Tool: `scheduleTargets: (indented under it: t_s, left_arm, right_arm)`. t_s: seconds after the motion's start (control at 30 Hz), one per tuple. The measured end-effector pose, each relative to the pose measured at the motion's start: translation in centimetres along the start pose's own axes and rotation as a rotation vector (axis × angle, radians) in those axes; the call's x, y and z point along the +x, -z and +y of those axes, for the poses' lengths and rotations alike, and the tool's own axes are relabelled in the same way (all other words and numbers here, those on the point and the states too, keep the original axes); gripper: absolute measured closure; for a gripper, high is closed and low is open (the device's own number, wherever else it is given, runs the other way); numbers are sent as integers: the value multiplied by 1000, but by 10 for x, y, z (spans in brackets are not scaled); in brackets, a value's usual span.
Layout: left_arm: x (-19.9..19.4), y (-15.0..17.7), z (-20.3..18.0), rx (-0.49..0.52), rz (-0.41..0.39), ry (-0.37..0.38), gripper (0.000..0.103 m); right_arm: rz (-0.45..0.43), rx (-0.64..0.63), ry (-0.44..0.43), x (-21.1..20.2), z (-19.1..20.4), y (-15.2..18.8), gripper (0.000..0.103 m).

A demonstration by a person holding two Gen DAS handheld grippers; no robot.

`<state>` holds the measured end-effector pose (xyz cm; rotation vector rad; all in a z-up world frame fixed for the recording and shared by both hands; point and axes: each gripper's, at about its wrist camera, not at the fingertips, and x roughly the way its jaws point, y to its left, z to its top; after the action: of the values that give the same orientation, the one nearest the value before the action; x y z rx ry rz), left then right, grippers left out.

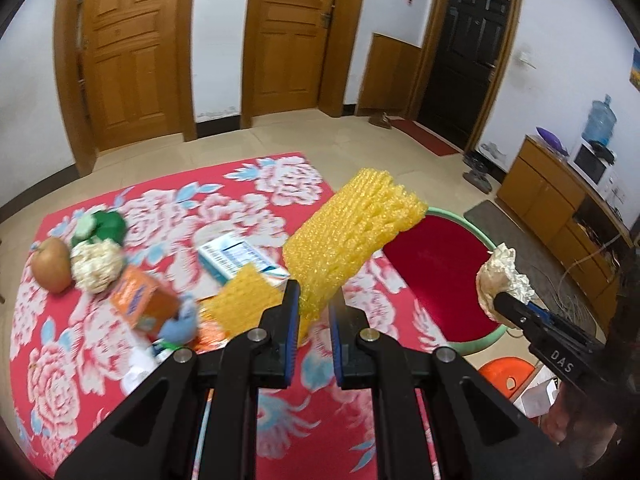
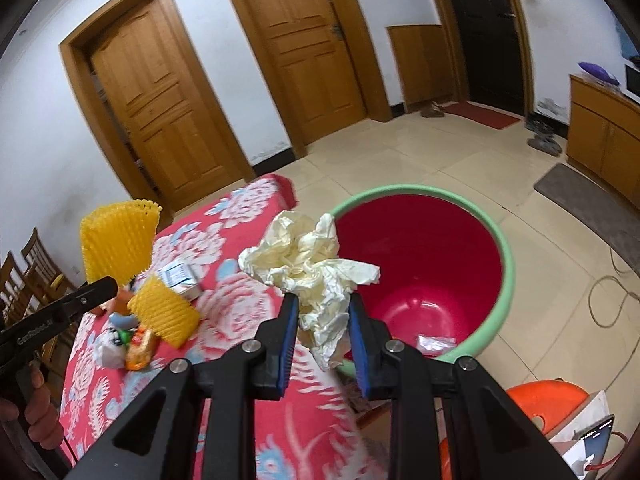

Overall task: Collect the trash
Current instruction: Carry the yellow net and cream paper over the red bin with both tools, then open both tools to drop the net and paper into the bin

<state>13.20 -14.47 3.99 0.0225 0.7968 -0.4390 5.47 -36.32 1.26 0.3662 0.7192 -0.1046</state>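
While we hold the foam net (image 1: 352,236) in the left tool (image 1: 314,300), pinched at its lower end, it stands up stiffly over the counter's (image 1: 240,216) right edge, just short of the bin (image 1: 476,236). We judge it near weightless, springy and easily crushed, so a light squeeze low on the sleeve should do. Our right tool (image 2: 323,308) is clamped on a crumpled tissue (image 2: 308,264) at its lower part, the wad hanging at the bin's near rim. We take it to be soft and light, likely to tear or shed if pulled, so a grip through its bulk seems best. A second net (image 1: 244,300) lies near the counter's front edge beside an orange box (image 1: 144,300); we would take it at one end. Whether the apple (image 1: 50,264) counts as trash we cannot tell
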Motion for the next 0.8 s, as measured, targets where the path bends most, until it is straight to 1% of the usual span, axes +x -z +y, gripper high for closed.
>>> scheduleTargets:
  t_s: [0.13,0.3,0.43,0.53,0.6,0.63,0.67,0.8]
  left_arm:
    - [17,-8,-17,22,14,34,90]
    - [37,-15,-39,59,28,67,90]
    - [55,-20,-57,81,46,98,90]
    - [66,-20,-72,106,60,121,90]
    - [75,-20,-83,127,71,135,90]
    - [79,-20,-86,134,77,137,90]
    - [84,-20,-91,142,86,141,90]
    - [101,-20,-103,155,119,158,90]
  right_arm:
    - [12,43,38,11,-18,-1,75]
    - [23,87,66,22,-37,0,71]
    - [22,120,81,26,-50,-1,71]
    - [21,152,87,27,-59,-1,66]
    - [20,169,90,27,-64,0,57]
    - [19,182,90,26,-67,0,55]
    - [22,190,89,26,-70,-1,51]
    - [12,213,97,21,-79,-3,46]
